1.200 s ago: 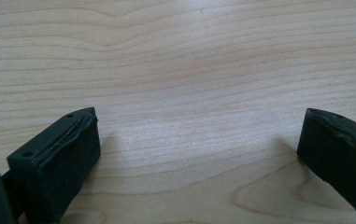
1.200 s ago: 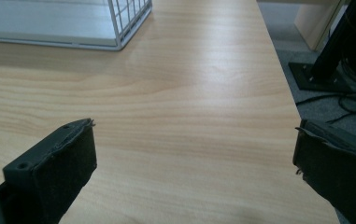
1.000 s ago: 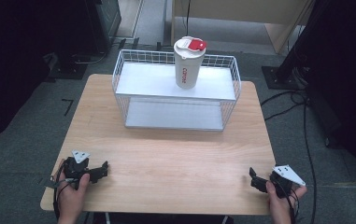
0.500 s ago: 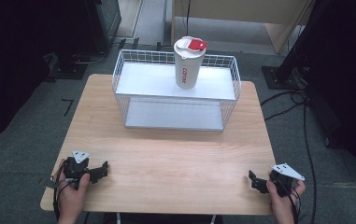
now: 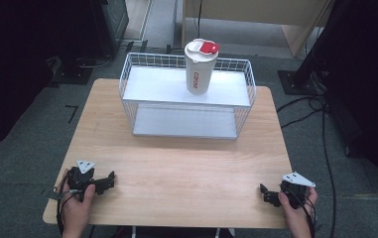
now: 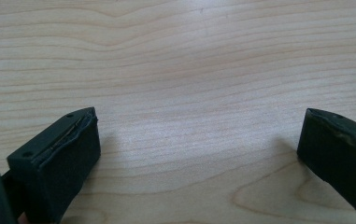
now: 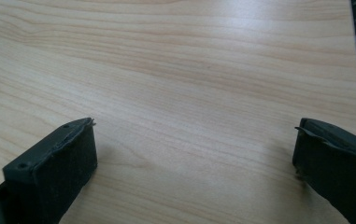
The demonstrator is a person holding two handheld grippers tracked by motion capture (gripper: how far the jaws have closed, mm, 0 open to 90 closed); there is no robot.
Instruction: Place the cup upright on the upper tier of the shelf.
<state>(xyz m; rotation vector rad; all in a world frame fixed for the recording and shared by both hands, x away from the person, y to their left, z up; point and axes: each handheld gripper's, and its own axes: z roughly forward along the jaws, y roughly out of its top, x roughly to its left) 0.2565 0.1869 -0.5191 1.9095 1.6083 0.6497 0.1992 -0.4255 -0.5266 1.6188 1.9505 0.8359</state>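
**Cup stood far across the table from both tongs**

High view: the tall white lidded cup with a red tab (image 5: 201, 67) stood upright on the upper shelf of the white wire basket rack (image 5: 127, 79) at the far side of the light wooden table (image 5: 186, 163). The left tongs (image 5: 108, 180) rested near the front left corner, the right tongs (image 5: 268, 194) near the front right corner, both well apart from the cup. The cup lay straight ahead and slightly right of centre, so the right tongs looked a little nearer, judged loosely. Its long axis ran vertical, which suggested a sideways grasp around the body.

Left gripper view: the left tongs (image 6: 199, 140) were spread wide over bare wood, holding nothing.

Right gripper view: the right tongs (image 7: 194, 144) were likewise wide and empty, with the table edge at the right.
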